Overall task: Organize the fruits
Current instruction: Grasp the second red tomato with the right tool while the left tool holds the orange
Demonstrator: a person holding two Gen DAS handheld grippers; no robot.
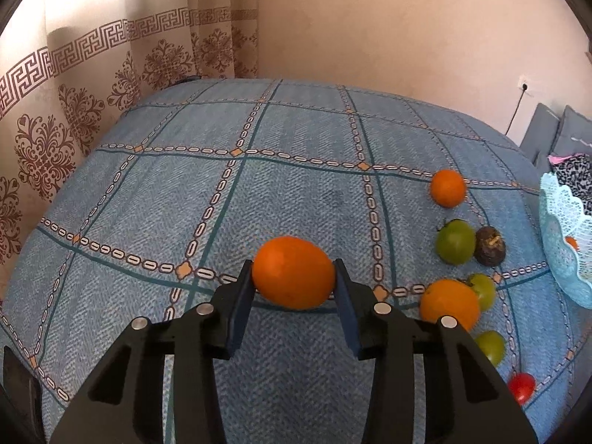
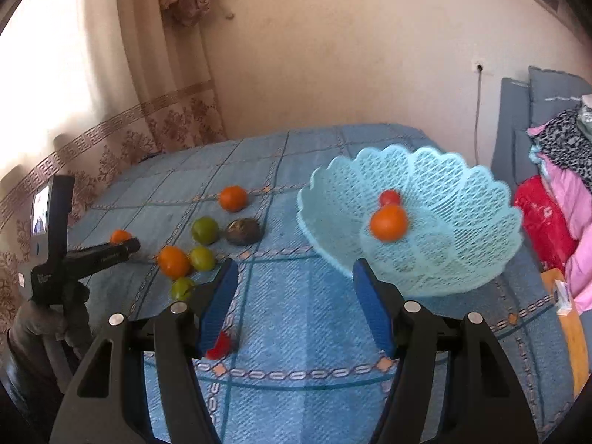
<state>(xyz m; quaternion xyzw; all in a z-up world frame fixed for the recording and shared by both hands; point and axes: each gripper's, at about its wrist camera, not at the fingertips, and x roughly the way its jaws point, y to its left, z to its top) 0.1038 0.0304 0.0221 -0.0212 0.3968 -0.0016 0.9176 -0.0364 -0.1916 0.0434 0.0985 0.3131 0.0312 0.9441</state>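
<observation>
Left tool is closed on an orange, pads pressing its two ends; the fruit's long axis runs across the jaws, and it sits at the fingertips just above the bed. The basket lies well to this tool's right, beyond the loose fruit cluster, so the carry runs rightward over those pieces. Right tool is nearer the basket, which stands just ahead and right of it. Its jaws stand apart, holding nothing. A red fruit lies by its left finger.
</observation>
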